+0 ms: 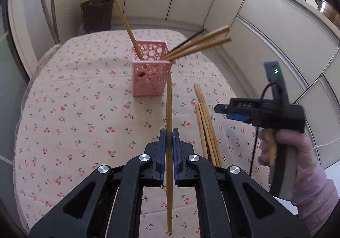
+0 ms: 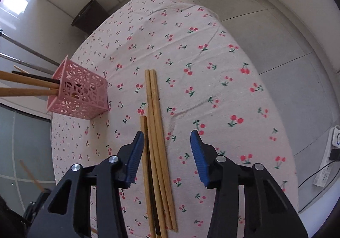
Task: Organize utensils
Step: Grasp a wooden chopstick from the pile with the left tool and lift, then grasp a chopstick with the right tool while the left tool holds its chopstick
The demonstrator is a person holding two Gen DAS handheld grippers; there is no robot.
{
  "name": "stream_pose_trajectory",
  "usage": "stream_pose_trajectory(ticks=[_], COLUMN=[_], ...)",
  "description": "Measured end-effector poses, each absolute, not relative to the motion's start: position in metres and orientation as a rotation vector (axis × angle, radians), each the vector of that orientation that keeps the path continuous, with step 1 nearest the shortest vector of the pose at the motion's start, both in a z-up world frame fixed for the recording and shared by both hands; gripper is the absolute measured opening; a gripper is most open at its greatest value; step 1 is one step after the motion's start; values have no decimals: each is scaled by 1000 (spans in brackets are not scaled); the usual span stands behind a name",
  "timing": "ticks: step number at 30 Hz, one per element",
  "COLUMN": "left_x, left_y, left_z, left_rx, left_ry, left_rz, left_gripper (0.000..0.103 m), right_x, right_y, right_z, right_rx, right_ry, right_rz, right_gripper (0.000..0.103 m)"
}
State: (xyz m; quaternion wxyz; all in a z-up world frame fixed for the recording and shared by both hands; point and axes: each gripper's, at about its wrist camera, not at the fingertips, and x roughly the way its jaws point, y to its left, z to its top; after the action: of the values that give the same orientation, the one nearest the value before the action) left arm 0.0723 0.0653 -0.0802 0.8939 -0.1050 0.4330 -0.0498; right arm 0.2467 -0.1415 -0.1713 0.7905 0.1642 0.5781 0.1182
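Done: four chopsticks already stand in the pink basket [image 1: 151, 72], at 12 o'clock on the table [image 1: 70, 123].
Left tool [image 1: 169, 138]: my jaws are clamped on one chopstick [image 1: 169, 110].
Right tool [image 2: 166, 148]: half open, straddling the loose chopsticks [image 2: 156, 131] at 3 o'clock, pads not touching them.
Left: those three, plus mine.

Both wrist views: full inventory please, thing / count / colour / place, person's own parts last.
held chopstick: one, light wood, clamped upright between the left jaws
loose chopsticks: a bundle of about four, light wood, lying on the tablecloth right of the basket
basket: one, pink perforated plastic, standing mid-table
chopsticks in basket: three light wood, one black, leaning out of the rim
tablecloth: one, pale with red cherry print, covering the table
bin: one, dark brown, on the floor behind the table
left gripper: black with blue pads, shut on the held chopstick
right gripper: same type, jaws apart over the loose chopsticks
gloved hand: one, pale glove, holding the right gripper's handle
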Motion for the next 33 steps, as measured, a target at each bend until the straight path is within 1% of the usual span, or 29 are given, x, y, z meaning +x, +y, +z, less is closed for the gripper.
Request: stream_pose_trajectory(ticks=[2, 3, 7, 14, 18, 21, 22, 23, 26, 28, 30, 31, 32, 33], left_x=[71, 72, 72, 69, 72, 72, 72, 72, 72, 72, 70, 70, 69, 69], left_y=[72, 74, 70, 78, 83, 82, 81, 81, 79, 78, 78, 78, 77, 78], left_z=[-74, -73, -70, -76, -78, -78, -78, -77, -78, -77, -75, -74, -74, -74], left_rx=[-251, -260, -240, -264, -286, -282, -278, -277, -278, -273, -277, -276, -273, -272], left_ry=[881, 875, 860, 894, 905, 910, 910, 911, 916, 913, 907, 903, 900, 899], left_rz=[-117, -123, -136, -111, -105, -103, -101, -100, -107, -108, -112, -113, -111, -109], left_gripper=[5, 5, 6, 6, 6, 7, 7, 7, 7, 7, 7, 7, 7, 7], right_x=[254, 259, 278, 297, 302, 303, 304, 305, 305, 303, 303, 304, 304, 305], right_y=[-137, -139, -148, -143, -130, -128, -130, -134, -141, -152, -159, -160, -159, -157], right_z=[-175, -179, -188, -195, -195, -195, -197, -198, -202, -205, -203, -201, -199, -198], right_rx=[337, 353, 452, 477, 416, 384, 386, 384, 424, 516, 568, 580, 590, 593], right_ry=[1223, 1218, 1195, 1164, 1174, 1163, 1171, 1177, 1184, 1198, 1188, 1179, 1173, 1170], right_rz=[240, 229, 228, 256, 234, 185, 167, 155, 204, 215, 234, 248, 262, 274], right_gripper=[40, 37, 34, 33, 32, 18, 7, 0, 0, 1, 6, 11, 13, 16])
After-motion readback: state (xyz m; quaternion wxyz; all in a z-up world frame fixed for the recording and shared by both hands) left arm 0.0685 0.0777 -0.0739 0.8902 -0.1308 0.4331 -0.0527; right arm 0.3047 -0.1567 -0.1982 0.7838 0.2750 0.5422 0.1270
